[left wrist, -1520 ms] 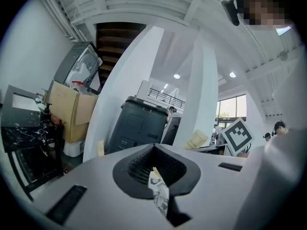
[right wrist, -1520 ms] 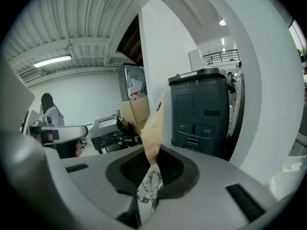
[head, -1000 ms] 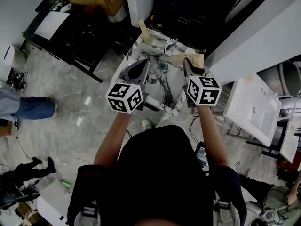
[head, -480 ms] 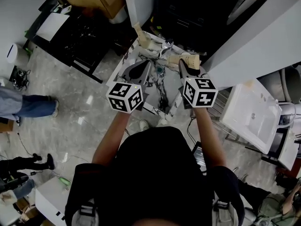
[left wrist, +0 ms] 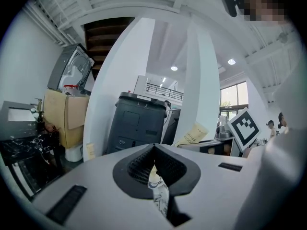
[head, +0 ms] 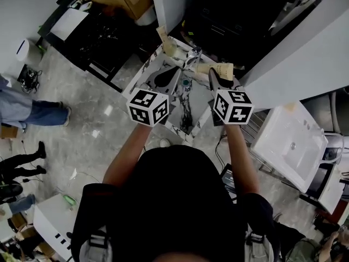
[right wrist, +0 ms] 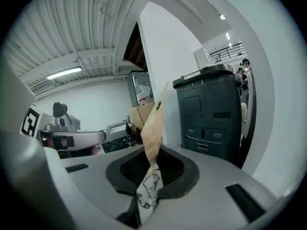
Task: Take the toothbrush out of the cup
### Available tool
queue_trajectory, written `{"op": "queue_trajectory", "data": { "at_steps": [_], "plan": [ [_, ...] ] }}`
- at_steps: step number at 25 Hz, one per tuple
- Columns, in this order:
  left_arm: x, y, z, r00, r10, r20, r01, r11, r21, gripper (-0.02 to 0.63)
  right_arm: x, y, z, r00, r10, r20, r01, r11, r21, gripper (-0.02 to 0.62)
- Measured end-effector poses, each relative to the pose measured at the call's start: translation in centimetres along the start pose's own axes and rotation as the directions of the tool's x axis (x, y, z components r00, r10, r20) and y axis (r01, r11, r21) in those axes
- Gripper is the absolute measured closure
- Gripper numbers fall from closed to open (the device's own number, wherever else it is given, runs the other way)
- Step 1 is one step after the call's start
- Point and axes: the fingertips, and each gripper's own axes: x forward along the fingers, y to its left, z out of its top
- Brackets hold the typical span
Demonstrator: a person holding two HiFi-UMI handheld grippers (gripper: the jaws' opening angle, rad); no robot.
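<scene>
Tan paper wraps the toothbrush (head: 219, 68), a flat slim pack pinched at one end by the right tool (head: 214, 74). In the right gripper view the jaws of the right tool (right wrist: 154, 163) press on the pack's lower end, and the pack (right wrist: 153, 121) rises upright from between them. Seen from the head view, the pack is held in the air over the far right part of a marble-patterned tabletop (head: 188, 111), lying roughly level and pointing to the right.

A pale cup (head: 170, 49) stands at the far left end of that tabletop, apart from the held pack. Another tan strip stands tilted in it. A shiny metal item sits between the cup and the pack, too small to identify.

The left tool (head: 173, 76) is over the tabletop, beside the right one. In the left gripper view the left tool (left wrist: 153, 150) has its jaws pressed together with nothing between them. Only a sliver of the marble surface shows below. That same view shows the paper pack (left wrist: 192, 134) off to the right, beside the right tool's black-and-white marker cube (left wrist: 245, 128).

A dark grey cabinet (left wrist: 136, 123) and a white pillar stand behind the tabletop.
</scene>
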Motion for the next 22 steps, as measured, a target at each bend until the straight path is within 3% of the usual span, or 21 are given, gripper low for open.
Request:
{"op": "queue_trajectory", "data": {
  "at_steps": [6, 12, 22],
  "plan": [
    [0.6, -1.4, -0.5, 1.0, 0.011, -0.014, -0.011, 0.999, 0.042, 0.595, -0.6, -1.5, 0.0, 1.0, 0.005, 0.027, -0.005, 1.0, 0.0, 0.535],
    [0.5, -1.0, -0.5, 0.999, 0.045, -0.006, -0.044, 0.999, 0.021, 0.595, -0.1, -1.8, -0.3, 0.999, 0.03, 0.017, -0.03, 1.0, 0.003, 0.535],
    [0.4, 0.3, -0.2, 0.999, 0.037, 0.0, -0.037, 0.999, -0.005, 0.595, 1.1, -1.4, -0.4, 1.0, 0.029, 0.009, -0.029, 0.999, 0.023, 0.535]
  ]
}}
